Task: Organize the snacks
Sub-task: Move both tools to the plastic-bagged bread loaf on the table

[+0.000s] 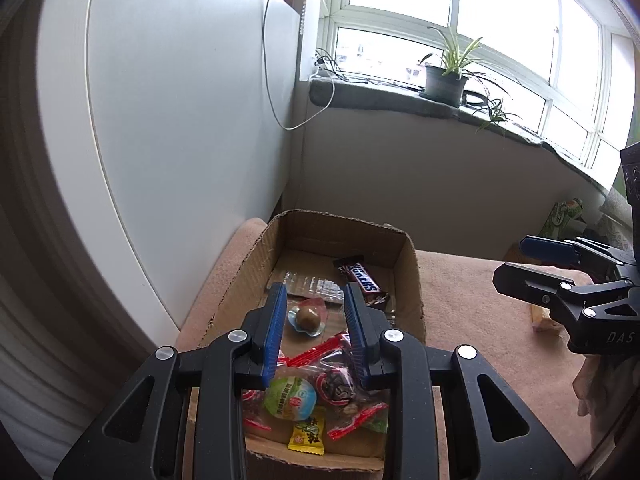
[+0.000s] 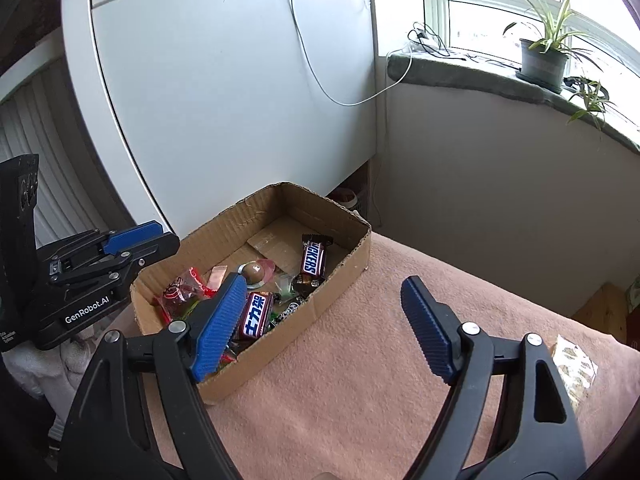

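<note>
The left gripper (image 1: 316,332) hangs over the cardboard box (image 1: 408,280), jaws slightly parted, empty; a round wrapped candy (image 1: 306,316) lies below between them. The right gripper's (image 2: 324,324) jaws gape wide, empty, a Snickers bar (image 2: 314,260) beyond its left jaw.

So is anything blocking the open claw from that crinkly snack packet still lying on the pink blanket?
Nothing visible: bare pink blanket lies between the open right gripper and the clear crinkly packet.

Snickers bar (image 2: 314,261) sits in the cardboard box (image 2: 340,276) behind the other snacks, potted plant (image 2: 545,56) up on the windowsill (image 2: 460,76) behind.
</note>
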`<control>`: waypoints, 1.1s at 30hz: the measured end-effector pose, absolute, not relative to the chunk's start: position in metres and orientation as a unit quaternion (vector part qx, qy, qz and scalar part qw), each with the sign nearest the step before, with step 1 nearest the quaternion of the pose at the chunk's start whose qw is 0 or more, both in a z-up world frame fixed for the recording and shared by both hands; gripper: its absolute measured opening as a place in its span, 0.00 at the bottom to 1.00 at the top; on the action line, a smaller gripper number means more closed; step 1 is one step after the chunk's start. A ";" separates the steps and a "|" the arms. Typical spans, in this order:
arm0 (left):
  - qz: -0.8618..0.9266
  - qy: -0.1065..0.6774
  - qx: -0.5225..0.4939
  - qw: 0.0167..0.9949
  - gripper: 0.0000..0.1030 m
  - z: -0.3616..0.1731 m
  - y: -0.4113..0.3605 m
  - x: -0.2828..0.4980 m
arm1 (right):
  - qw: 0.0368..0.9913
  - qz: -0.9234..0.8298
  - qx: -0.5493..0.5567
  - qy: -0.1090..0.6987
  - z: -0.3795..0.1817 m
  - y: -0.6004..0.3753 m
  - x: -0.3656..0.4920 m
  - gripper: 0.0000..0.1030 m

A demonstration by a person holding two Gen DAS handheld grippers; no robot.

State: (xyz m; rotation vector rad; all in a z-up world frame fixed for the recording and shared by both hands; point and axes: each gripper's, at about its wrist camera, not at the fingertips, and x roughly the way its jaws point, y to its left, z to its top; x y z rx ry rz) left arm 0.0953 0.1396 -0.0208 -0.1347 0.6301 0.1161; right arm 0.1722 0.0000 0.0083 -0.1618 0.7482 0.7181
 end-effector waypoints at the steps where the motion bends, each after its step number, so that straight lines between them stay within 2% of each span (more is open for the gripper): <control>1: 0.054 0.305 -0.059 0.949 0.28 -0.016 0.132 0.090 | 0.868 0.341 -0.073 0.354 0.011 -0.009 0.167 0.83; 4: 0.037 0.292 -0.049 0.954 0.40 -0.005 0.111 0.074 | 0.877 0.329 -0.059 0.346 0.017 -0.035 0.153 0.84; 13: -0.061 0.276 -0.039 0.958 0.41 0.007 0.047 0.076 | 0.897 0.263 0.016 0.354 0.024 -0.133 0.143 0.85; 18: -0.137 0.288 -0.052 0.946 0.46 -0.005 0.004 0.103 | 0.901 0.194 0.085 0.379 0.016 -0.208 0.156 0.85; 22: -0.196 0.310 -0.046 0.929 0.47 -0.020 -0.035 0.127 | 0.902 0.142 0.100 0.394 0.002 -0.251 0.168 0.85; 25: -0.230 0.329 -0.047 0.915 0.56 -0.032 -0.058 0.144 | 0.896 0.125 0.121 0.408 -0.011 -0.274 0.181 0.85; 33: -0.273 0.373 -0.098 0.882 0.58 -0.068 -0.074 0.172 | 0.866 0.114 0.160 0.461 -0.064 -0.296 0.227 0.85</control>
